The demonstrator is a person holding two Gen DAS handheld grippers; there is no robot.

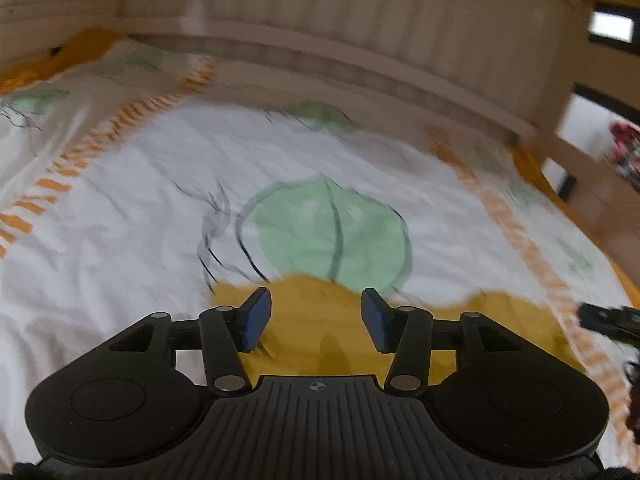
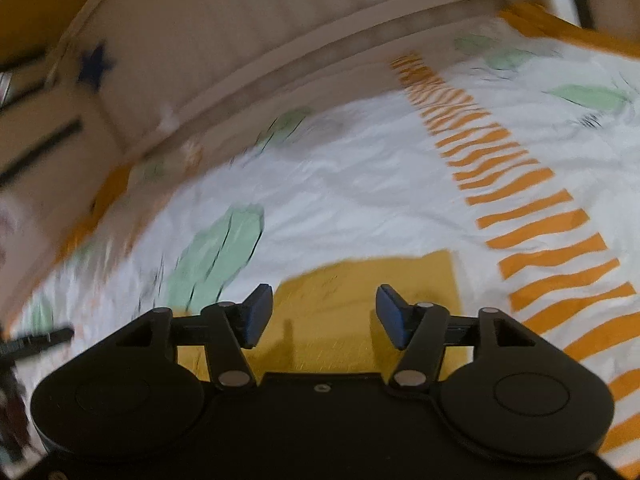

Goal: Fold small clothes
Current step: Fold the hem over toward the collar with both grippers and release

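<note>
A small mustard-yellow garment [image 1: 320, 328] lies flat on the bed sheet, just under and ahead of my left gripper [image 1: 316, 314]. The left gripper is open and empty, its blue pads apart above the cloth's near part. In the right wrist view the same yellow garment [image 2: 360, 300] lies below my right gripper [image 2: 324, 312], which is open and empty too. The right gripper's tip [image 1: 600, 316] shows at the right edge of the left wrist view. Both views are motion-blurred.
The bed is covered by a white sheet [image 1: 120, 200] with green leaf prints and orange striped bands [image 2: 540, 240]. A beige padded headboard [image 1: 360, 20] runs along the far side. The floor and a bed frame leg [image 1: 568, 184] lie to the right.
</note>
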